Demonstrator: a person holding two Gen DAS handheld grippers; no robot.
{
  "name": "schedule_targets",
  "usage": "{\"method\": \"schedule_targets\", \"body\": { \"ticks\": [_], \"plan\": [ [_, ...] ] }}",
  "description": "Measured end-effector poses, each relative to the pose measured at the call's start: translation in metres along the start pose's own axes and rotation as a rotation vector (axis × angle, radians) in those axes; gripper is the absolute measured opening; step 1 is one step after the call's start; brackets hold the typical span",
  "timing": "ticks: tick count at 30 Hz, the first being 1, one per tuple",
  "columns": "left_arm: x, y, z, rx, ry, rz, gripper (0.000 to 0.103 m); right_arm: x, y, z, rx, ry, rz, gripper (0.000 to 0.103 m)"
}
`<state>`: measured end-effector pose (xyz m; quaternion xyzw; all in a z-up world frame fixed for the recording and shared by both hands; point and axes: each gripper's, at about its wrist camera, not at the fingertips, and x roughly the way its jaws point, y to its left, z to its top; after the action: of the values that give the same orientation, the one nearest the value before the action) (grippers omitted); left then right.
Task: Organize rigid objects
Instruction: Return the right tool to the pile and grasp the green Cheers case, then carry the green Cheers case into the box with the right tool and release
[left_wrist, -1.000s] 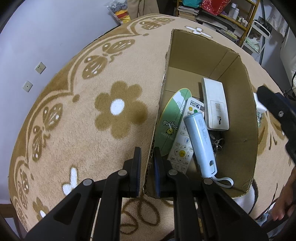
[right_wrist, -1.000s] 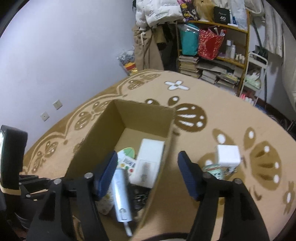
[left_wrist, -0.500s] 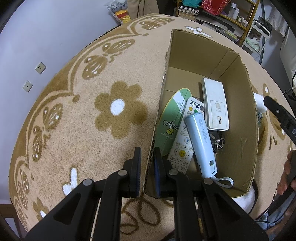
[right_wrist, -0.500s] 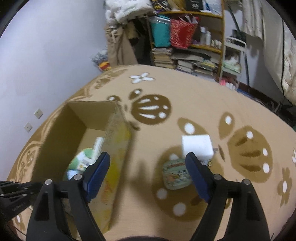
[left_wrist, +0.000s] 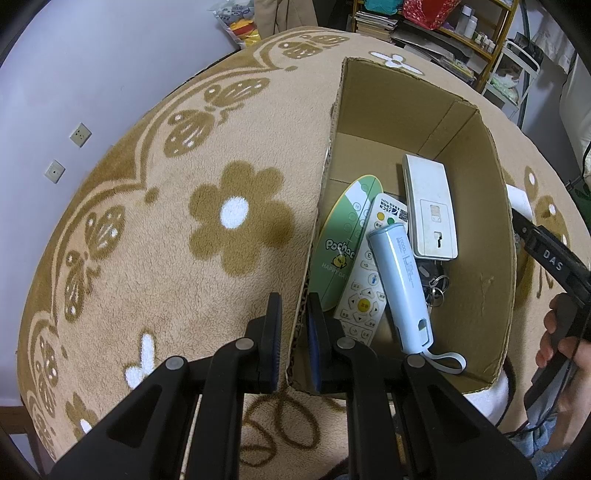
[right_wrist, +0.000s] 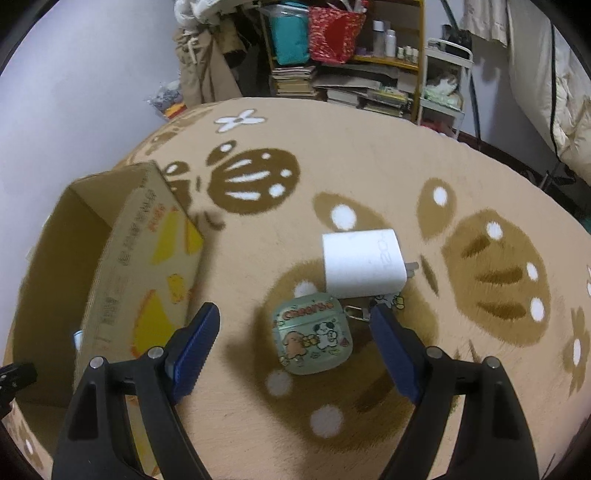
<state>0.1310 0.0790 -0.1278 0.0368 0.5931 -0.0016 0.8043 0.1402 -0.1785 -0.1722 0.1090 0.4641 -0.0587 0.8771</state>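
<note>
My left gripper (left_wrist: 293, 306) is shut on the near left wall of the open cardboard box (left_wrist: 476, 177). One finger is outside the wall and one inside. Inside the box lie a light blue power bank (left_wrist: 400, 284), a white remote (left_wrist: 364, 291), a green oval card (left_wrist: 340, 243), a white flat device (left_wrist: 430, 210) and some keys (left_wrist: 436, 284). My right gripper (right_wrist: 293, 312) stands open over the carpet to the right of the box (right_wrist: 140, 266). A green cartoon earbud case (right_wrist: 314, 339) lies between its fingers, untouched. A white charger (right_wrist: 362, 262) lies just beyond the case.
The box and loose items rest on a tan carpet (right_wrist: 369, 166) with brown flower and shell patterns. A cluttered shelf (right_wrist: 369, 55) with books and bags stands against the far wall. A person's hand (left_wrist: 565, 343) grips the right tool beside the box.
My right gripper swung from above the box to the right and downward, over the earbud case and charger, with its jaws a little wider. The left gripper kept its hold.
</note>
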Motion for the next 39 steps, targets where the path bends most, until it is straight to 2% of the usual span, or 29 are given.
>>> {"method": "schedule_targets", "body": {
  "ticks": [6, 14, 22, 24, 34, 39],
  "plan": [
    [0.0, 0.0, 0.0, 0.007, 0.0, 0.008, 0.013, 0.016, -0.005, -0.004, 0.001, 0.028, -0.022, 0.088],
    [0.0, -0.001, -0.001, 0.006, -0.001, 0.006, 0.013, 0.031, -0.008, -0.009, 0.008, 0.062, -0.004, 0.087],
    [0.0, 0.001, -0.001, 0.005, -0.001, 0.0, 0.013, 0.047, -0.005, -0.021, -0.022, 0.092, -0.039, 0.069],
    [0.0, 0.001, -0.001, 0.004, -0.001, -0.001, 0.013, 0.046, -0.004, -0.02, -0.029, 0.091, -0.05, 0.061],
    [0.0, 0.001, -0.001, 0.003, -0.001, -0.005, 0.013, 0.039, 0.002, -0.018, -0.055, 0.126, -0.055, 0.06],
    [-0.001, 0.001, -0.001, 0.003, -0.001, -0.006, 0.013, 0.019, 0.008, -0.012, -0.069, 0.089, -0.048, 0.06]
  ]
}}
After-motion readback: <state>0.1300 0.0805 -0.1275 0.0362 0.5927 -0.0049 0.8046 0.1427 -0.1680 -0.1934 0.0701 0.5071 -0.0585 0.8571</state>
